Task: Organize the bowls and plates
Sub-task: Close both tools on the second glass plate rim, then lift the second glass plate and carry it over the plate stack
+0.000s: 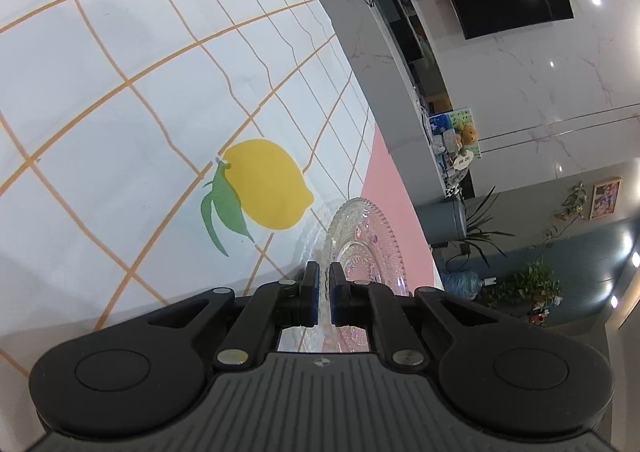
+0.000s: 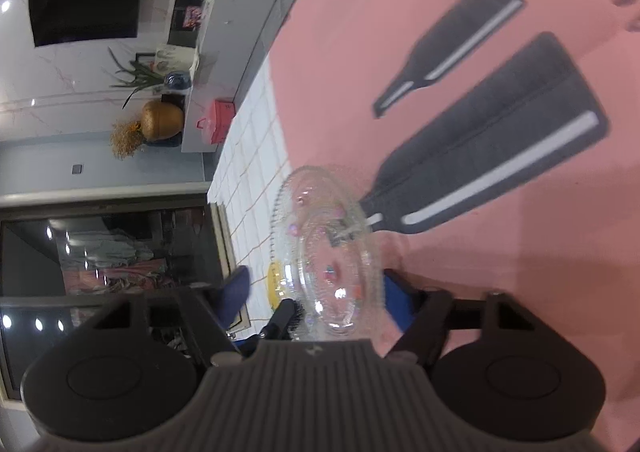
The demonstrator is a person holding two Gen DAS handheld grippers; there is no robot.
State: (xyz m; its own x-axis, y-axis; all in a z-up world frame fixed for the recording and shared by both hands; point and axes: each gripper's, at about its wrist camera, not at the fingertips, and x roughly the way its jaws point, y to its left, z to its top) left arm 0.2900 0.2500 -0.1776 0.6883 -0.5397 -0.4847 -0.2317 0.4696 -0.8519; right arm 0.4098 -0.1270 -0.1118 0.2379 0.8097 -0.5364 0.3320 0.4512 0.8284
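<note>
Left wrist view: the left gripper (image 1: 324, 272), matte black with flat pads, is closed almost fully on the near rim of a clear glass plate (image 1: 368, 240). The plate is round, with a beaded edge and small pink studs, and it lies at the seam between a white tablecloth (image 1: 120, 92), gridded in orange with a printed yellow lemon (image 1: 268, 184), and a smooth pink mat (image 1: 384, 172).

Right wrist view: the right gripper (image 2: 316, 292) stands partly open, its blue pads either side of the glass plate (image 2: 320, 232); contact cannot be determined because of blur. The pink mat (image 2: 400, 52) carries dark bottle-shaped prints (image 2: 492, 156).
</note>
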